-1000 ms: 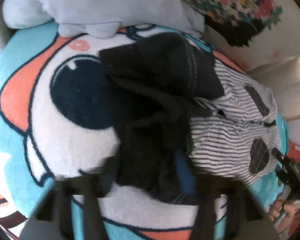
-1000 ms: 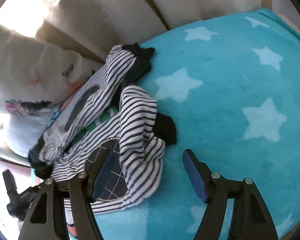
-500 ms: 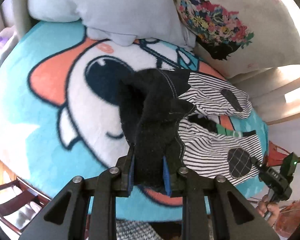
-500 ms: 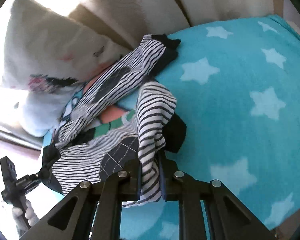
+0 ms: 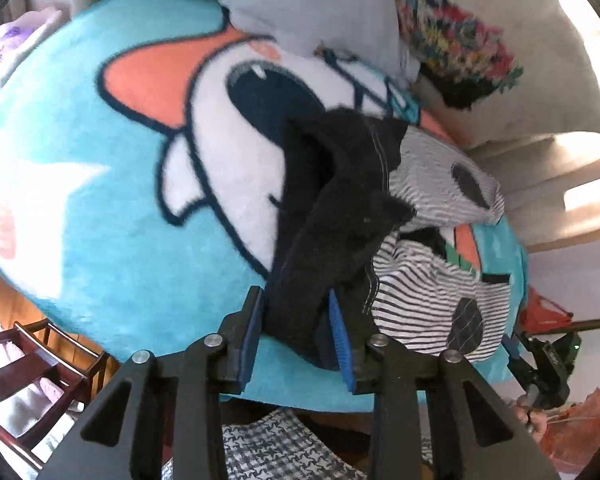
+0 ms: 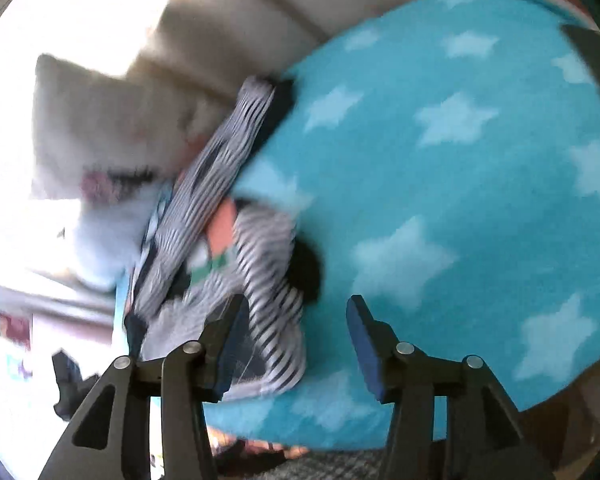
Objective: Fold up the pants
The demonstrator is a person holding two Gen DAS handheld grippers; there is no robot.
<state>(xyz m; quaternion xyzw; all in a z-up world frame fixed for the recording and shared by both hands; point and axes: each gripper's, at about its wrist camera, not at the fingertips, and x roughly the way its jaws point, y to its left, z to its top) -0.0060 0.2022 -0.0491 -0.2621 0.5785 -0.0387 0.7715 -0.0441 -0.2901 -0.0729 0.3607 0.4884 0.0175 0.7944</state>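
Two tongs work the striped pants (image 5: 428, 296) lying on the blanket (image 5: 100, 240): left tongs (image 5: 296, 332) easing apart around the black waistband, right tongs (image 6: 296, 344) opening, leg loose. Next, regrasp and flatten.

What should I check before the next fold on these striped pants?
1. Left gripper has the black waistband between its pads, jaws opening: not ok, the hold is easing.
2. Right gripper holding the striped leg: not ok, jaws opening, cloth only by one pad.
3. Pants lying flat: not ok, bunched, legs apart.
4. Space on the blanket for folding: ok.
5. Pillows clear of the pants: cannot tell, they lie close.
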